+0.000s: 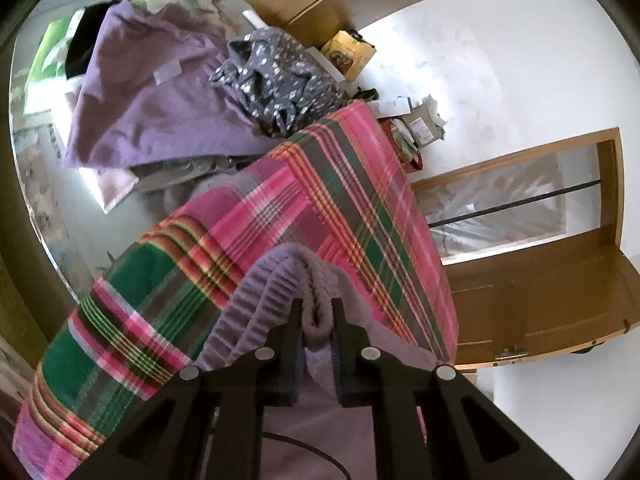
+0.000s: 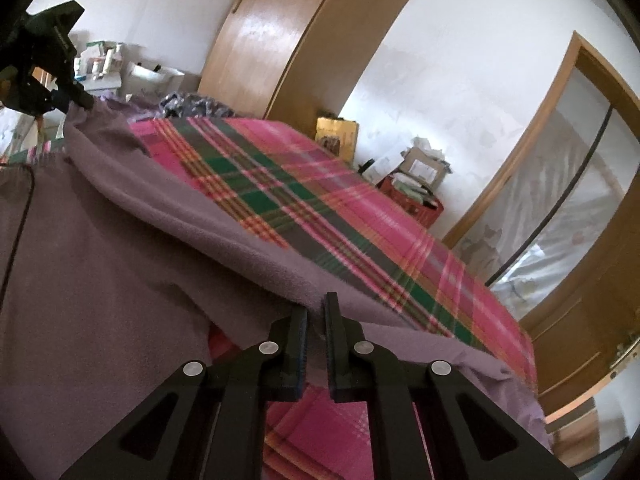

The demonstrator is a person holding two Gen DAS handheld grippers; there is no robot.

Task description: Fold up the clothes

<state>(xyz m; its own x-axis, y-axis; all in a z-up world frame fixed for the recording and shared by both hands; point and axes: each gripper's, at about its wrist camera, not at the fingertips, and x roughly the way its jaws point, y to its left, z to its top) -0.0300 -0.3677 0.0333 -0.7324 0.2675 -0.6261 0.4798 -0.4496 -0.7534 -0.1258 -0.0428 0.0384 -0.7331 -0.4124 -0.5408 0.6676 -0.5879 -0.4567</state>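
Lilac fleece garment (image 1: 280, 292): ribbed cuff pinched in left claw (image 1: 317, 312), hem edge clamped in right claw (image 2: 316, 320), plaid bedspread (image 2: 320, 184) beyond both claws.

no text, label or number could be read; the white tag (image 1: 167, 71) on the purple cloth (image 1: 140, 100) showed blank.

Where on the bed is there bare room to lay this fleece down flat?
The plaid bedspread lies bare from the held purple fleece to its edge nearest the door. The purple garment and dotted garment crowd the far end.
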